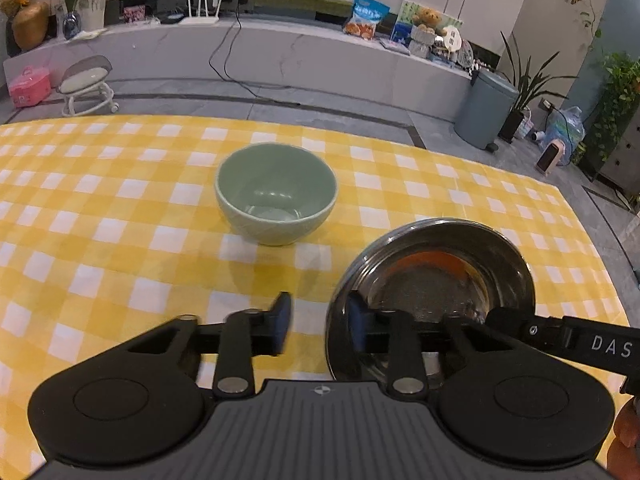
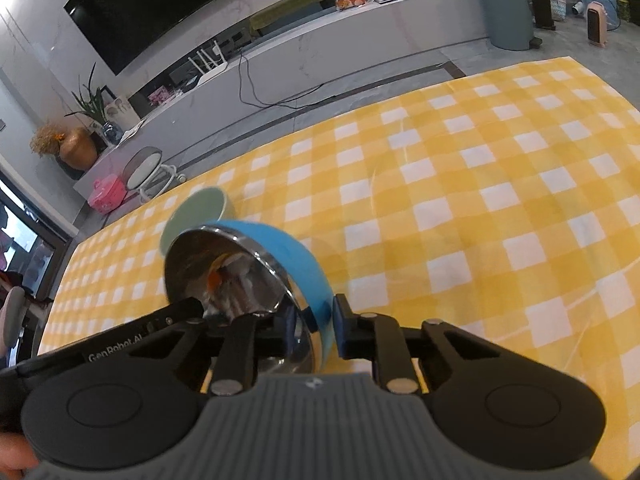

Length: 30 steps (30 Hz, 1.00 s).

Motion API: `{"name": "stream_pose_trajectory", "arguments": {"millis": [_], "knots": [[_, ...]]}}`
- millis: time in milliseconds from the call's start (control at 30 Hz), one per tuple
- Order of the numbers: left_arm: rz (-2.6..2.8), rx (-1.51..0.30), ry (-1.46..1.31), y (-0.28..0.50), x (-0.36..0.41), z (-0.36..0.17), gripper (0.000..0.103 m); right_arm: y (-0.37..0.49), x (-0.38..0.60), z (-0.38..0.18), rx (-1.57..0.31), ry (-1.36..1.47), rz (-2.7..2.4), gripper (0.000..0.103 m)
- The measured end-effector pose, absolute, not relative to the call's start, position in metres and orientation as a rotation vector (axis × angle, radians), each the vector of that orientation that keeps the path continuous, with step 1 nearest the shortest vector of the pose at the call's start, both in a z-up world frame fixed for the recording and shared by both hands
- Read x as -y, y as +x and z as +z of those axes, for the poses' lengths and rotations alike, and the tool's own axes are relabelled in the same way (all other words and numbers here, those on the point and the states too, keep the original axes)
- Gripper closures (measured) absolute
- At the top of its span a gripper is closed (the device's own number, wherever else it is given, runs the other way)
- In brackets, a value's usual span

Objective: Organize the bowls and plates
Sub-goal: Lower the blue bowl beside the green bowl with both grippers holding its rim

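- A yellow-and-white checked tablecloth (image 1: 120,208) covers the whole table, and behind it runs a long pale media bench (image 1: 280,52) with a dark television (image 2: 160,4) above.
- A grey-blue pedal bin (image 1: 484,112) stands on the floor past the table's far right corner, with potted plants beside it.
- On the floor to the left, in front of the bench, are a small white stool on wheels (image 1: 86,84) and a pink case (image 1: 29,86).
- The steel bowl (image 1: 432,280), shiny inside with a bright blue outer wall, is at the near right of the table; in the right wrist view it appears tilted up on its side, its open mouth facing left.
- The green bowl (image 1: 276,192) sits upright and empty on the cloth toward the middle, apart from the steel bowl and beyond it.
- The right gripper (image 2: 314,326) is clamped on the steel bowl's wall, one blue pad inside the rim and the other against the blue outside.
- The left gripper (image 1: 320,326) straddles the steel bowl's near-left rim: its right finger lies inside the bowl, its left finger hangs outside over the cloth, and a visible gap remains between that outer pad and the rim, so it is not gripping.
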<state>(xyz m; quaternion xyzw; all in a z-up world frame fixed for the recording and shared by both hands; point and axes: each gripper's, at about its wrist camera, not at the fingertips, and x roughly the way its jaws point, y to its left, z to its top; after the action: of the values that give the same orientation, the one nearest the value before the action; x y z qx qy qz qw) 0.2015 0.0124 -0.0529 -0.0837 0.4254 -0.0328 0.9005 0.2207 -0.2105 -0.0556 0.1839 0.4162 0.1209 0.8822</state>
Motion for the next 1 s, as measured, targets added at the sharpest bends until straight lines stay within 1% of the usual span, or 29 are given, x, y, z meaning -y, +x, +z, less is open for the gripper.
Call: {"name": "stream_pose_trajectory", "arguments": {"millis": [33,67,100,167,267,400,500,800,867,1000], "knots": [[-0.078,-0.885,-0.183,0.203,-0.012,-0.054,0.079,0.223,0.211,-0.057,-0.866,0.385,0.246,0.086],[-0.088,-0.887,-0.192,0.205,-0.012,-0.054,0.085,0.225,0.212,-0.057,-0.863,0.392,0.241,0.086],[-0.097,-0.884,-0.193,0.207,-0.011,-0.053,0.089,0.227,0.214,-0.058,-0.859,0.400,0.240,0.086],[-0.103,-0.881,-0.193,0.211,-0.008,-0.053,0.090,0.232,0.216,-0.059,-0.855,0.418,0.243,0.086],[-0.105,-0.884,-0.226,0.220,-0.006,-0.052,0.091,0.240,0.220,-0.061,-0.853,0.439,0.228,0.086],[-0.089,-0.890,-0.238,0.232,-0.002,-0.054,0.089,0.247,0.227,-0.068,-0.866,0.472,0.194,0.083],[-0.104,-0.897,-0.232,0.238,0.003,-0.058,0.085,0.251,0.230,-0.073,-0.877,0.504,0.198,0.081],[-0.096,-0.921,-0.203,0.241,0.012,-0.061,0.088,0.259,0.230,-0.078,-0.882,0.542,0.216,0.080],[-0.093,-0.924,-0.194,0.239,0.013,-0.058,0.089,0.260,0.228,-0.079,-0.879,0.523,0.211,0.081],[-0.091,-0.928,-0.179,0.231,0.014,-0.050,0.092,0.258,0.222,-0.076,-0.887,0.447,0.186,0.089]]}}
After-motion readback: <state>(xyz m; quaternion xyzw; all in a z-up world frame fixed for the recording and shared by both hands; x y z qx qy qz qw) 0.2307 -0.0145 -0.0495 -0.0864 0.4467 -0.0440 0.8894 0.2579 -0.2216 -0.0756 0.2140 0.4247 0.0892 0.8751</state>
